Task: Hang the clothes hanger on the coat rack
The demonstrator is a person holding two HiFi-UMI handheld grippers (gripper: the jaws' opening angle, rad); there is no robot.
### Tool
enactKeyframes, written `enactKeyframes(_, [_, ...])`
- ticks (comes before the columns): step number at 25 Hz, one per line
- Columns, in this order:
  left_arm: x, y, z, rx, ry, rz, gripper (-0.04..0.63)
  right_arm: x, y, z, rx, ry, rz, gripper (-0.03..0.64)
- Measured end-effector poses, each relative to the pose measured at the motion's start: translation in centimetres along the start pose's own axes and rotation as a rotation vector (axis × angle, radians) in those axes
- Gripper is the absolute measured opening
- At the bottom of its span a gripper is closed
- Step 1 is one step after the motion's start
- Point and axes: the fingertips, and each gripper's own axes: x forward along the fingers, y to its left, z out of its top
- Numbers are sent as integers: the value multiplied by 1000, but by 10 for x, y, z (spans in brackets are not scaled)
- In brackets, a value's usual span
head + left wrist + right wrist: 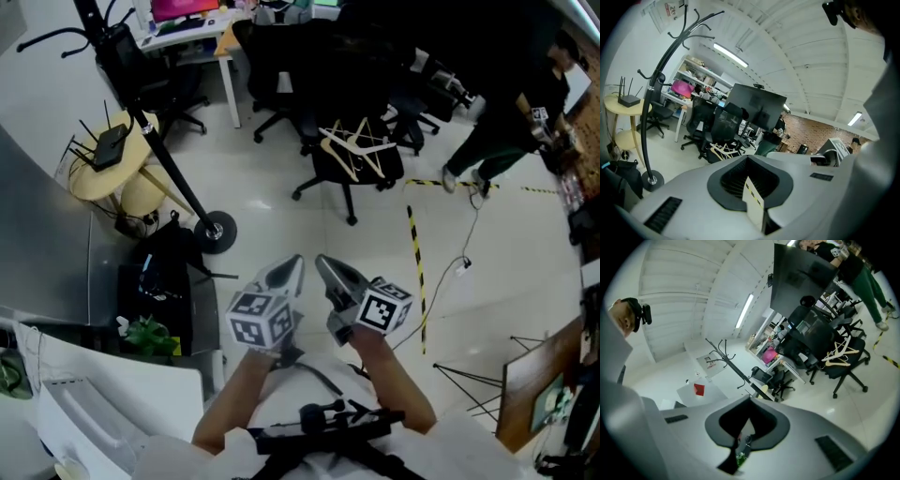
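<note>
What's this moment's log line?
left gripper: shut, empty | right gripper: shut, empty | pale wooden clothes hangers: on black office chair | black coat rack: standing

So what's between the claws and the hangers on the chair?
Just shiny bare floor, then the chair's wheeled legs; the hangers rest on its seat. The head view shows it.

1. The bare left forearm and right forearm reach forward, close together.
2. The left gripper tilts slightly downward, its jaws together and empty.
3. The right gripper lies level just beside it, closed on nothing.
</note>
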Motion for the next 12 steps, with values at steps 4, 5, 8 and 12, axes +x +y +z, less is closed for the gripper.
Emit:
enactKeyframes(4, [22,8,9,11,19,-59,-9,17,-11,11,19,-33,-13,5])
enactKeyframes(5, [28,7,10,12,28,-78,-9,17,-16,15,26,-45,-27,5])
enactKeyframes(8, [48,0,6,3,63,-137,-9,10,-40,26,46,-65,-97,6])
enactKeyframes(12, [82,-5,-1,19,130,-172,-9,3,-72,52,142,-132,-129,5])
